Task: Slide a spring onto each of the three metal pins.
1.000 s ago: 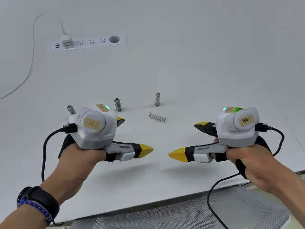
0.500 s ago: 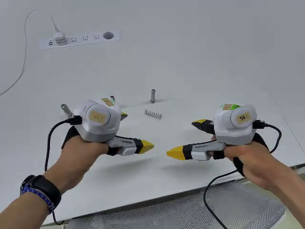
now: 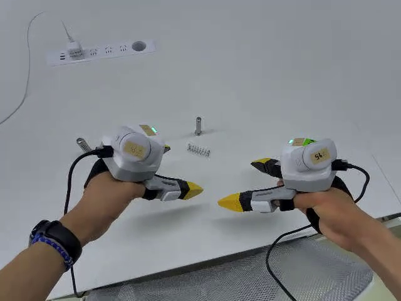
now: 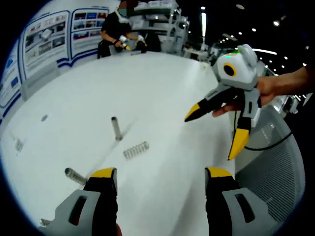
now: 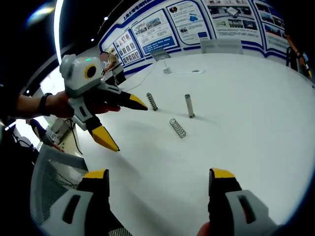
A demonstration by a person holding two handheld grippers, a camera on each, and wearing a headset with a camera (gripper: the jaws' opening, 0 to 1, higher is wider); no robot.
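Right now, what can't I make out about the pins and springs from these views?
Head view: the left claw hides one of the three pins; whether it carries a spring cannot be told there.
Head view: the leftmost pin is too small to tell bare from sprung.
Left gripper view: the near pin is partly behind that claw's own jaw, and the far pin is blurred.

white table (image 3: 269, 88): spring (image 3: 197, 149), pins (image 3: 198, 125), power strip (image 3: 100, 51)
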